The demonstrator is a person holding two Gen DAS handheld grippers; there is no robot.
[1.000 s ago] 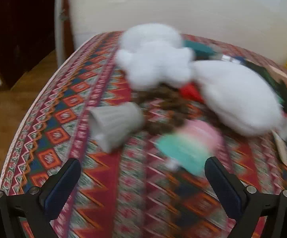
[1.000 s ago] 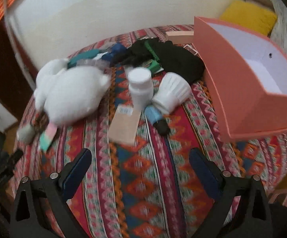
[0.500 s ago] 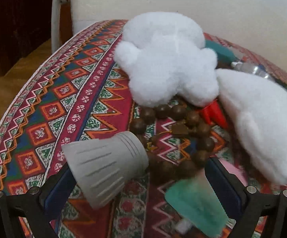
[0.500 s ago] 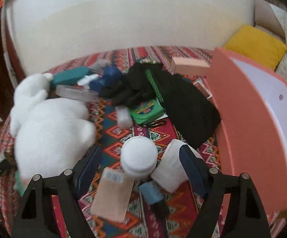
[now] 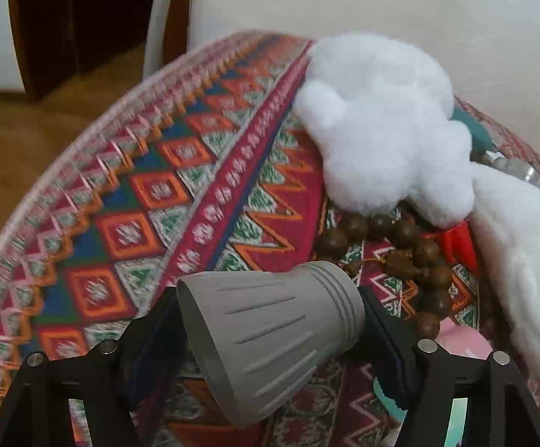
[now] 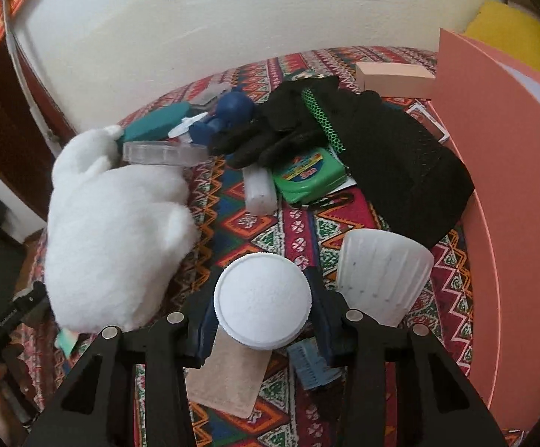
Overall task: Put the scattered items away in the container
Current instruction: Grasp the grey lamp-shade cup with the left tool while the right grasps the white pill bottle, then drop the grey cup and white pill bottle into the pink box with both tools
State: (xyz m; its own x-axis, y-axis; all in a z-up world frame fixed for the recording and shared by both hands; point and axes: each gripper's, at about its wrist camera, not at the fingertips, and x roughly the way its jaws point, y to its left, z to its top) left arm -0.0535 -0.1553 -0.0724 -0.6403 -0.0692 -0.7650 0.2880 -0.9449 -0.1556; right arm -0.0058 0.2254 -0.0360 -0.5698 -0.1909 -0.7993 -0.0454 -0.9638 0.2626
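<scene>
The green tape measure (image 6: pixel 307 177) bears a blue label reading "3m"; its other print is too small to read. The red sign (image 6: pixel 9 3) carries unreadable yellow characters.

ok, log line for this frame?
left gripper: closing on grey cup | right gripper: closing on white bottle | box: nothing placed

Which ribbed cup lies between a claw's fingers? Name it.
The grey ribbed cup, on its side between the closing left claw fingers. The white ribbed cup lies outside the right claw, which is closing around the white-capped bottle.
</scene>
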